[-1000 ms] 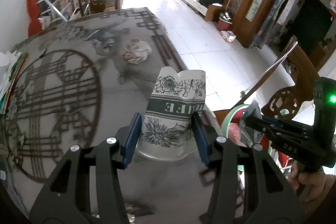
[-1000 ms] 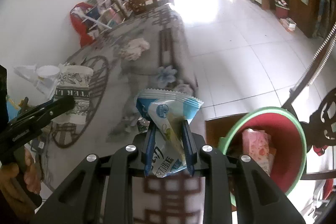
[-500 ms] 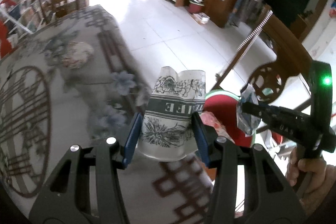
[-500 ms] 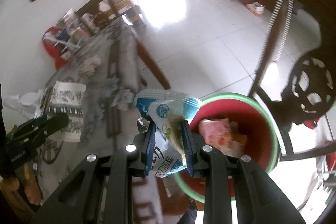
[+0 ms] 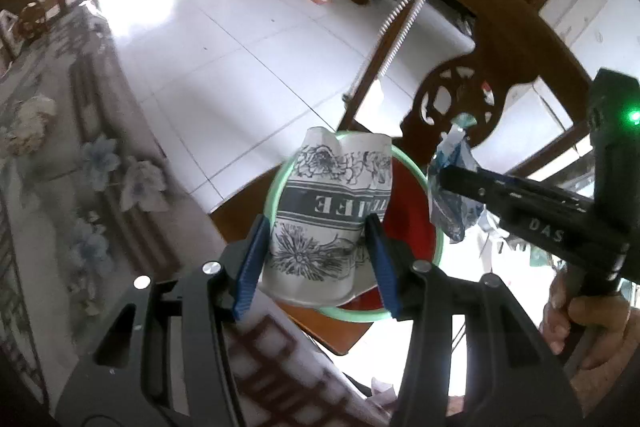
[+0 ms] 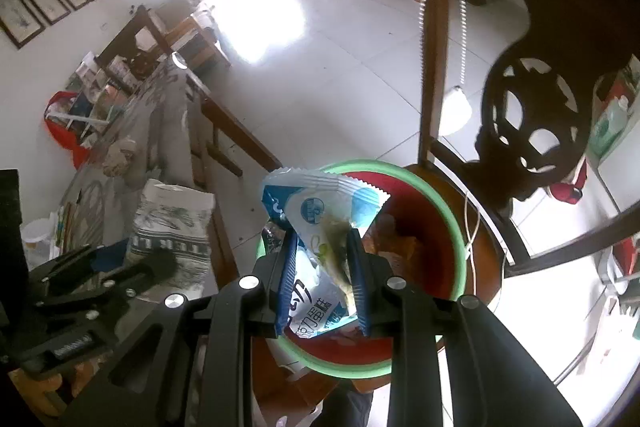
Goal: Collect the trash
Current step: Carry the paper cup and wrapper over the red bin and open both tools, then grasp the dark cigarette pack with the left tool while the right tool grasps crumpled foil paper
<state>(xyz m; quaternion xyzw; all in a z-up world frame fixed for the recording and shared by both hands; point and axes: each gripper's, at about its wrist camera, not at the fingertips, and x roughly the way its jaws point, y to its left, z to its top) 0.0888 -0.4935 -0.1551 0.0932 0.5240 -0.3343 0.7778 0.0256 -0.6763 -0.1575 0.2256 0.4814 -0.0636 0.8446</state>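
Observation:
My left gripper (image 5: 316,259) is shut on a crumpled paper cup (image 5: 332,211) printed with black flowers, held over the red bin with a green rim (image 5: 416,227). My right gripper (image 6: 320,263) is shut on a blue-and-white snack wrapper (image 6: 320,215), held over the same bin (image 6: 448,211), which holds other trash. The cup also shows in the right wrist view (image 6: 172,223), and the wrapper in the left wrist view (image 5: 452,187).
The bin stands on a wooden chair seat (image 5: 320,327) with a carved back (image 6: 532,115). The table with a patterned cloth (image 5: 48,155) lies to the left, with a crumpled wad (image 6: 120,155) on it. White tiled floor (image 5: 224,39) lies beyond.
Both grippers have swung from over the table to over the bin, carrying the cup and the wrapper. Both stay shut on their loads.

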